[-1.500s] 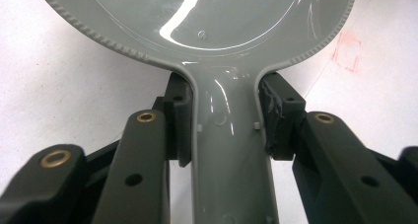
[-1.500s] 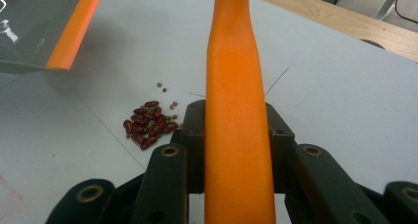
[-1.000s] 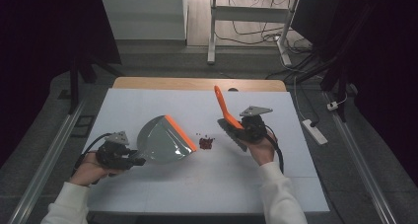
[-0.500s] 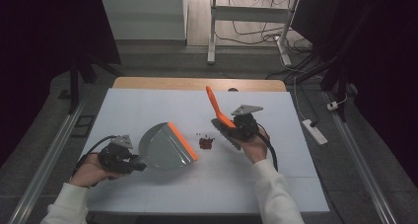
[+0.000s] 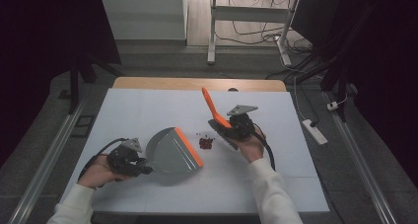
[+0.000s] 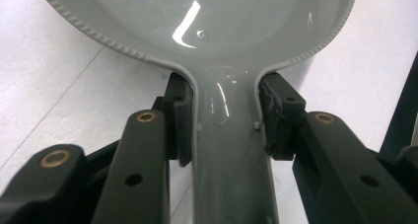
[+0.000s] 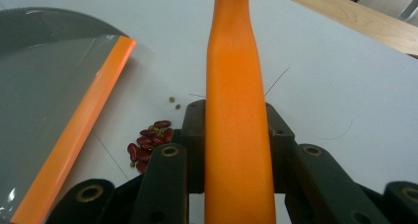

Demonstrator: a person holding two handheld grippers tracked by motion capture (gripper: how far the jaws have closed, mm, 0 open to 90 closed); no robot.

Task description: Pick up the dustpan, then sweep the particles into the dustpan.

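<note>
A grey dustpan (image 5: 170, 152) with an orange front lip (image 5: 189, 146) lies flat on the white table (image 5: 148, 110), lip facing right. My left gripper (image 5: 134, 162) is shut on its grey handle (image 6: 229, 155), a jaw pressed on each side. A small pile of dark red beans (image 5: 205, 143) lies just right of the lip, with a few loose ones beside it. My right gripper (image 5: 231, 128) is shut on a brush's orange handle (image 5: 209, 103), which slants up and left. The right gripper view shows the handle (image 7: 236, 110), the beans (image 7: 150, 145) and the dustpan (image 7: 44, 86).
A wooden strip (image 5: 197, 83) runs along the table's far edge. A white power strip (image 5: 315, 131) lies on the floor to the right. Metal rails (image 5: 49, 155) flank the table, and desk legs (image 5: 212, 31) with cables stand beyond it.
The dustpan has come down from a tilt to lie flat, shifting a little right toward the beans. My right gripper and the brush have moved slightly left.
</note>
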